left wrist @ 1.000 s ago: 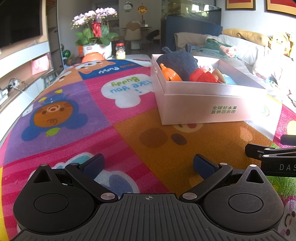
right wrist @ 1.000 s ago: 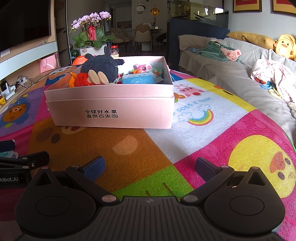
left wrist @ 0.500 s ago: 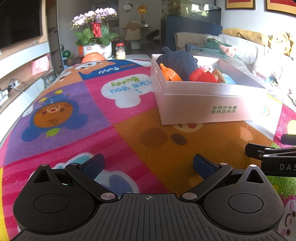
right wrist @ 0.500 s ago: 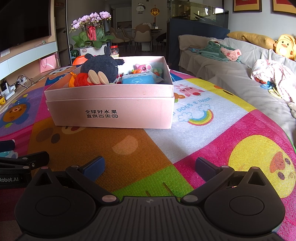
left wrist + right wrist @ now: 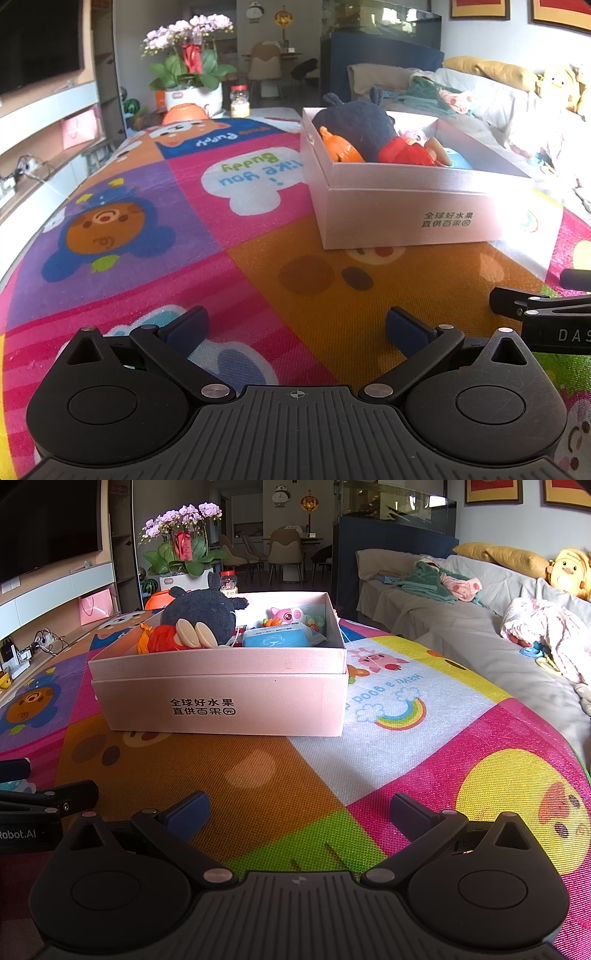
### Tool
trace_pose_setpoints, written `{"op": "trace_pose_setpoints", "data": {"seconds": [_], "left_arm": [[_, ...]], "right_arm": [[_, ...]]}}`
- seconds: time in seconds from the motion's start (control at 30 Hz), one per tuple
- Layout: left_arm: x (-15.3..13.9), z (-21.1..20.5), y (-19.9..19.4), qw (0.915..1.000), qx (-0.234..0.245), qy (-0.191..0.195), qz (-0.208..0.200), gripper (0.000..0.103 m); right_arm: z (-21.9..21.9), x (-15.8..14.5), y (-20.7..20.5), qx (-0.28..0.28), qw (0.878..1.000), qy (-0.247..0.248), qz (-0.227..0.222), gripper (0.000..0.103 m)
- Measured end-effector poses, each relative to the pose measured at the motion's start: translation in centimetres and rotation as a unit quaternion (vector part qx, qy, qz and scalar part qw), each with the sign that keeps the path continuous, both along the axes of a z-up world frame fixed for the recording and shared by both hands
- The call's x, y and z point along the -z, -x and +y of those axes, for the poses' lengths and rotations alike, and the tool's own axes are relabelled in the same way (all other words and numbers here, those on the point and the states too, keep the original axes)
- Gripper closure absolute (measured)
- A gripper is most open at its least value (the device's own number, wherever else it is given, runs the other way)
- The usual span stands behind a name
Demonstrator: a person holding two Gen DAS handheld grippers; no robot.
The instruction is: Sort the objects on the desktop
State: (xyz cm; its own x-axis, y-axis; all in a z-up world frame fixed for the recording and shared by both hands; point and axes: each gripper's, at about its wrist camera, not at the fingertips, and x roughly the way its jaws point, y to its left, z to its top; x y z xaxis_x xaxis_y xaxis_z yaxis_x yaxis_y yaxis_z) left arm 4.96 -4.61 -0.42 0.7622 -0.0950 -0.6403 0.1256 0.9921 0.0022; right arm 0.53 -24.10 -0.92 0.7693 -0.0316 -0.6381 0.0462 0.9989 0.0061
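A pink cardboard box [image 5: 413, 218] [image 5: 221, 701] stands on the colourful play mat [image 5: 184, 229] [image 5: 424, 768]. Inside it lie a dark plush toy [image 5: 354, 122] [image 5: 201, 613], an orange and red toy [image 5: 341, 149] [image 5: 159, 640], a blue tissue pack [image 5: 277, 638] and a pink pig toy [image 5: 288, 614]. My left gripper [image 5: 297, 325] is open and empty, low over the mat, short of the box. My right gripper [image 5: 299, 808] is also open and empty, in front of the box. Each gripper shows at the other view's edge, the right gripper's fingers [image 5: 517, 306] and the left gripper's fingers [image 5: 55, 797].
A potted orchid [image 5: 188, 66] [image 5: 181, 550], an orange bowl [image 5: 184, 110] and a jar [image 5: 239, 99] stand beyond the mat's far end. A sofa with clothes [image 5: 480, 620] runs along the right. A TV wall unit [image 5: 48, 110] is at the left.
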Motion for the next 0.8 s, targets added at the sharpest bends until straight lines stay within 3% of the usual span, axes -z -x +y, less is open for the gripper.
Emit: {"op": "trace_pose_setpoints", "data": {"seconds": [0.23, 0.8], "left_arm": [[-0.30, 0.30, -0.52, 0.9998, 0.007, 0.005, 0.018, 0.000], [-0.07, -0.08, -0.14, 1.0000, -0.004, 0.002, 0.002, 0.000]], "right_arm": [[0.00, 0.00, 0.01, 0.000, 1.000, 0.000, 0.000, 0.000], [0.00, 0.09, -0.01, 0.000, 1.000, 0.000, 0.000, 0.000]]}}
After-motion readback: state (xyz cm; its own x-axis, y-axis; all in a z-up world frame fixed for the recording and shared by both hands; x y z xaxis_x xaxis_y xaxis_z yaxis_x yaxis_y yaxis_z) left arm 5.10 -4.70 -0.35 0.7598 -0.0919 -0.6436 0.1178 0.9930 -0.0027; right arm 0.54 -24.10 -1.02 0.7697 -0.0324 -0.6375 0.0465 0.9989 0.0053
